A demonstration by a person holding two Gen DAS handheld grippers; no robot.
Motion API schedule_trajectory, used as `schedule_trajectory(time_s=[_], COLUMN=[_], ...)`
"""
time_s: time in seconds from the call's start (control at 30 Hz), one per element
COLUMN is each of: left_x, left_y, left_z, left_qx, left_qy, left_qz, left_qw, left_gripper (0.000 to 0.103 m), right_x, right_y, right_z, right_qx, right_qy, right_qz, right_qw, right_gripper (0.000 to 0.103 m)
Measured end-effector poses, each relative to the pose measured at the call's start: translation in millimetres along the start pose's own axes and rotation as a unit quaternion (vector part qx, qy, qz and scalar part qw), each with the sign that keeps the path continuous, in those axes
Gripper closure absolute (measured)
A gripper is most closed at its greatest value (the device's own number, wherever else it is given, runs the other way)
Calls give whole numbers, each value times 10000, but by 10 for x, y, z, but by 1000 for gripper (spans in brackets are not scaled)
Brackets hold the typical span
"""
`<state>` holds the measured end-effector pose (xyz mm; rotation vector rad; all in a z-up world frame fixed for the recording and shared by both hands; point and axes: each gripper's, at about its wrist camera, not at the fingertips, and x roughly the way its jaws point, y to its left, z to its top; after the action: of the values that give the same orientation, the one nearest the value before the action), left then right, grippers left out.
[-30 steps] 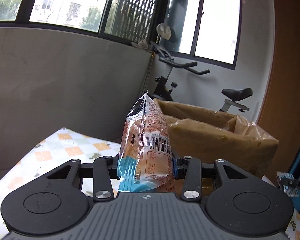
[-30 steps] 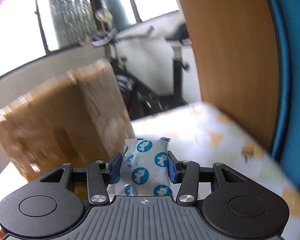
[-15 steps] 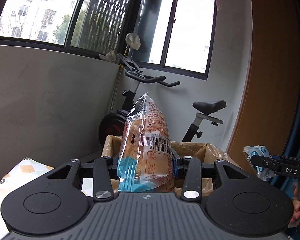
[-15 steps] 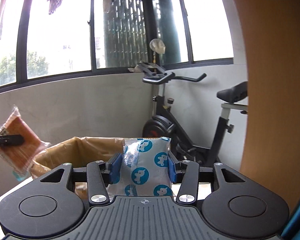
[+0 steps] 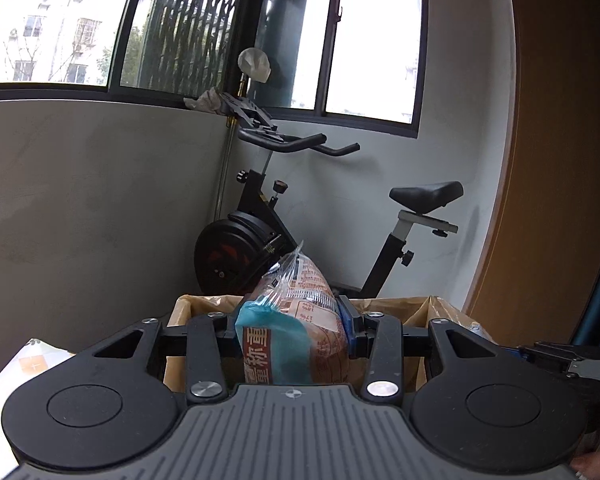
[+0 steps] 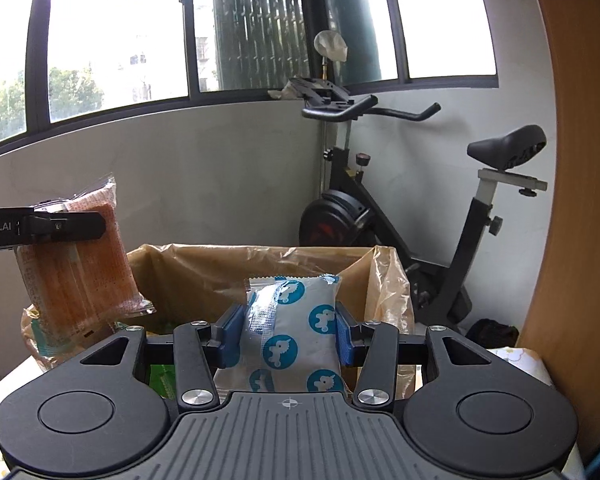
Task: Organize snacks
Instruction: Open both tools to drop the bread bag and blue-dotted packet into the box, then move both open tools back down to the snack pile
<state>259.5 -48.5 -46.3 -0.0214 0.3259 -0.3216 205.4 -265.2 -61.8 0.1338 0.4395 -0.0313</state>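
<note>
My left gripper (image 5: 294, 320) is shut on an orange bread packet (image 5: 300, 332), tipped over between the pads, held above a cardboard box (image 5: 396, 308) lined with brown plastic. In the right wrist view the same packet (image 6: 76, 264) hangs from the left gripper's finger (image 6: 60, 226) over the box's left side. My right gripper (image 6: 286, 332) is shut on a white packet with blue round prints (image 6: 292, 340), held upright in front of the box (image 6: 220, 276). The right gripper's tip (image 5: 556, 354) shows at the right edge of the left wrist view.
An exercise bike (image 6: 384, 216) stands behind the box by the grey wall. A wooden panel (image 6: 572, 200) rises on the right. The checked tablecloth (image 5: 24, 364) shows at lower left. Green packets (image 6: 160, 376) lie inside the box.
Both grippers have risen and come closer to the box. The orange packet has tipped forward in the left gripper. The right gripper still holds the white packet.
</note>
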Motion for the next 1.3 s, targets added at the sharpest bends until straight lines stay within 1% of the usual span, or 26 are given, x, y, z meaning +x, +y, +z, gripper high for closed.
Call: schedule_trajectory(time_s=[0.1, 0.13, 0.2, 0.27, 0.33, 0.5, 0.67, 0.73, 0.8, 0.83, 0.87, 0.9, 0.97, 1.07, 1.2, 1.3], left_x=[101, 150, 203, 221, 194, 71, -167, -309, -473, -567, -661, -781, -975, -1215, -1422, -1502], left_y=[-60, -61, -41, -26, -11, 69, 121, 155, 215, 247, 278, 309, 321, 258, 205, 195], left_z=[-39, -21, -10, -6, -18, -16, 1, 49, 102, 120, 122, 106, 23, -216, -622, -970], left_qx=[116, 120, 16, -13, 39, -1, 238, 336, 303, 230, 133, 29, 13, 231, 376, 293], left_qy=[119, 185, 351, 440, 407, 481, 582, 546, 486, 476, 463, 438, 410, 447, 562, 751], left_qz=[21, -25, -149, -209, -128, -69, 215, 366, 413, 402, 346, 219, 98, 188, 112, 12], left_qw=[9999, 9998, 9993, 9988, 9991, 9988, 9978, 9973, 9975, 9978, 9982, 9988, 9991, 9986, 9976, 9967], left_gripper=[59, 58, 54, 34, 28, 28, 28, 28, 28, 28, 27, 26, 22, 18, 16, 16], right_x=[52, 58, 45, 7, -42, -177, -391, -498, -609, -656, -711, -778, -882, -1004, -1116, -1180], right_y=[-38, -53, -89, -105, -132, -175, -171, -173, -174, -171, -164, -148, -118, -58, 55, 201], right_z=[-46, -61, -63, -73, -81, -93, -108, -131, -172, -193, -215, -242, -303, -418, -635, -857], right_qx=[186, 249, 304, 330, 357, 414, 469, 538, 626, 643, 644, 635, 596, 566, 646, 642], right_qy=[94, 105, 30, 18, -20, -68, -157, -220, -276, -295, -319, -369, -423, -411, -356, -319], right_qz=[-36, -7, 59, 121, 126, 111, 86, 120, 137, 136, 135, 134, 176, 215, 260, 173], right_qw=[9998, 9996, 9995, 9994, 9993, 9991, 9987, 9982, 9976, 9974, 9973, 9972, 9972, 9973, 9969, 9973], right_gripper=[59, 58, 58, 56, 55, 55, 55, 55, 54, 50, 43, 41, 40, 40, 40, 40])
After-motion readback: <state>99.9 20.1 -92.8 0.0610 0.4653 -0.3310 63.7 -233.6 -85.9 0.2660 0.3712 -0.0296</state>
